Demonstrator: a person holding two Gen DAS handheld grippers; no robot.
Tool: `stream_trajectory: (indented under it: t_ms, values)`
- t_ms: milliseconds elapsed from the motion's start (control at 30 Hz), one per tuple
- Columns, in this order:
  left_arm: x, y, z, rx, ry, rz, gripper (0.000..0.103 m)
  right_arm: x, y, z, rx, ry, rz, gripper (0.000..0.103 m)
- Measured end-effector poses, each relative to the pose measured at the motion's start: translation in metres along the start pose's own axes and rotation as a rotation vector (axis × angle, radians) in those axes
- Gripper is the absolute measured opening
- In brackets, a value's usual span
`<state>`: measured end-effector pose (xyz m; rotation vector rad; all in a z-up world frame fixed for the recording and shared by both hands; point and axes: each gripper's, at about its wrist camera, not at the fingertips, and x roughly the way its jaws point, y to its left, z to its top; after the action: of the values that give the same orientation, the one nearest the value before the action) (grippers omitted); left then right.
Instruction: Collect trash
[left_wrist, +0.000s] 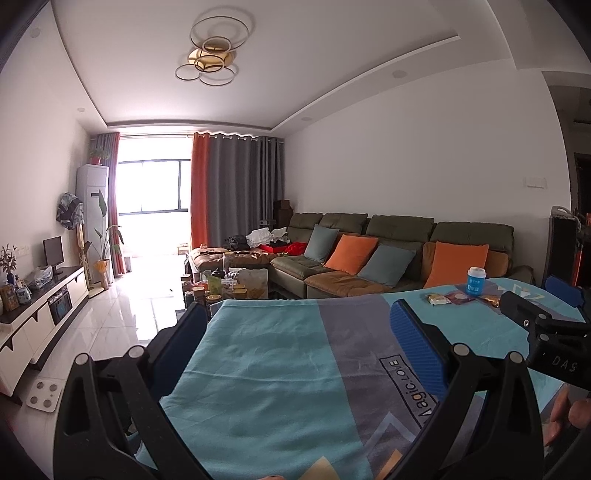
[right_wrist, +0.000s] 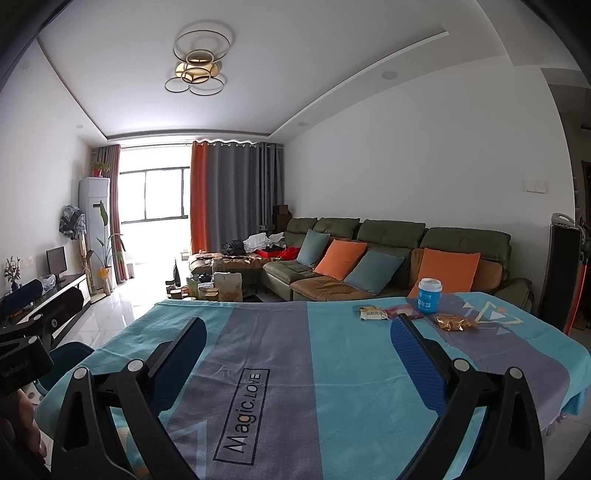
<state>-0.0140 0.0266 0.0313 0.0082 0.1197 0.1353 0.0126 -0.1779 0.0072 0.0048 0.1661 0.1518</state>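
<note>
Teal and grey fabric, a tablecloth (right_wrist: 332, 354) printed with "Magic.LOVE", covers the table under both grippers. The left gripper (left_wrist: 299, 325) hovers over the cloth's near left part with its jaws spread wide and nothing between them; one blue-padded finger (left_wrist: 417, 347) shows clearly, the other is in shadow. The right gripper (right_wrist: 295, 336) hangs above the middle of the cloth, jaws likewise spread and empty. In the left wrist view the right gripper's black body juts in from the right edge, well short of the trash.

Further across the cloth, toward its far right corner, the trash lies in a loose group. A pale snack packet (right_wrist: 373, 313) lies flat, just beside a dark red wrapper (right_wrist: 404, 312). A gold foil wrapper (right_wrist: 453, 322) lies crumpled a little nearer and to the right. Behind them a blue cup (right_wrist: 429, 295) with a white lid stands upright; whether it touches the red wrapper is hard to tell from here. All four pieces lie apart from both grippers.

Beyond the table, a green sofa (right_wrist: 391, 236) runs along the right wall with orange and grey-blue cushions, clothes piled at its far end. A cluttered coffee table (right_wrist: 214, 288) stands before it. Orange and grey curtains (right_wrist: 229, 192) hang beside the bright window, and a ring-shaped ceiling lamp (right_wrist: 197, 61) hangs overhead.
</note>
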Motion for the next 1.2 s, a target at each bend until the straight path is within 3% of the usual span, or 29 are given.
stream_trajectory:
  t_ms: [1200]
  values:
    - [0.0006, -0.0015, -0.0031, -0.027, 0.028, -0.029, 0.098, -0.0006, 0.0037, -0.0013, -0.016, 0.013, 0.003, 0.096]
